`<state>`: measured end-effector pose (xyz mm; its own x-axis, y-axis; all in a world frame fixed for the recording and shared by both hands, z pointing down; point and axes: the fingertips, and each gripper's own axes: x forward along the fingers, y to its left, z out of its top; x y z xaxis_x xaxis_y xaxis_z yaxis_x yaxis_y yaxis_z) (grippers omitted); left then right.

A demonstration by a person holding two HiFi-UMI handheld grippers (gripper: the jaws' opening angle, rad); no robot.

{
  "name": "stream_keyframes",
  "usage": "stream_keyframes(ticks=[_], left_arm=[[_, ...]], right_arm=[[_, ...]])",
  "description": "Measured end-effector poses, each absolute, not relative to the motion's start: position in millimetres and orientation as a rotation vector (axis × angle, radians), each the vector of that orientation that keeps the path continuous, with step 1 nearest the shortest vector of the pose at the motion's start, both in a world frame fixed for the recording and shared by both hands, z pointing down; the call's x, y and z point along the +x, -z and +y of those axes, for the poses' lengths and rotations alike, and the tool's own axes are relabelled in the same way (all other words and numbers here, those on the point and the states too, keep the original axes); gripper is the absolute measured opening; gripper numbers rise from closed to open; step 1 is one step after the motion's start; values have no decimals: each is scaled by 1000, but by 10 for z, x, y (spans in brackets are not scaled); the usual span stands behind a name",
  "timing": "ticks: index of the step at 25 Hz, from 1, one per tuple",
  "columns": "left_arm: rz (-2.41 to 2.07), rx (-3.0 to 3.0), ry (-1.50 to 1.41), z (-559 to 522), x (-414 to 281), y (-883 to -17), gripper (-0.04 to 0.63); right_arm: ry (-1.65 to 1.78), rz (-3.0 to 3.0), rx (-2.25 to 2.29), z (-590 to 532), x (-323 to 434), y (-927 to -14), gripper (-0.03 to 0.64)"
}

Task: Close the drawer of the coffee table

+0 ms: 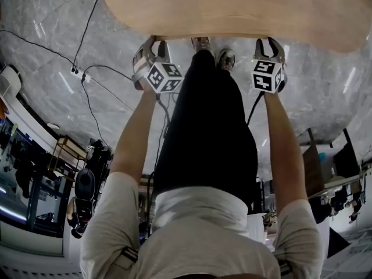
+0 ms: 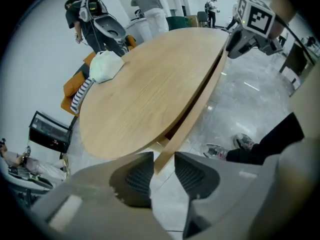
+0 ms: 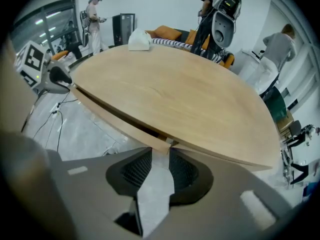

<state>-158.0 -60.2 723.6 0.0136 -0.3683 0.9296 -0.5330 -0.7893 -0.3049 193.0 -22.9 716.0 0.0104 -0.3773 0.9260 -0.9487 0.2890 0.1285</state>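
Nearest the head camera are the person's pale shirt, black trousers (image 1: 206, 127) and two bare forearms that reach down and forward. The left gripper (image 1: 156, 44) and the right gripper (image 1: 268, 43) are held at the near edge of the oval wooden coffee table (image 1: 232, 10), well apart from each other, each with its marker cube facing up. Both tongs stand with their jaws spread. In each gripper view only grey marble floor (image 1: 52, 103) shows between the ribbed pads, and one end of the drawer (image 3: 121, 121) sits right at the jaw tips (whether it touches them I cannot tell). The drawer is a curved wooden front that hangs under the near edge of the tabletop. It juts slightly outward, with a dark gap between it and the top. A sneaker (image 1: 225, 57) rests on the floor below that edge, and black cables (image 1: 87, 77) trail off to the left. At the table's far edge lies a white soft bundle (image 2: 106, 66). Beyond it stand an orange sofa (image 2: 75, 86) and several people.
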Motion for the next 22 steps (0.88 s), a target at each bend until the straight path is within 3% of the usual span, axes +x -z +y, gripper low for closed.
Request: stream_keyframes(ticks=[22], left_arm=[[-1351, 1795, -1509, -717, -1598, -7229, 164]], right_arm=[[-1142, -1669, 1642, -409, 1999, -7170, 103]])
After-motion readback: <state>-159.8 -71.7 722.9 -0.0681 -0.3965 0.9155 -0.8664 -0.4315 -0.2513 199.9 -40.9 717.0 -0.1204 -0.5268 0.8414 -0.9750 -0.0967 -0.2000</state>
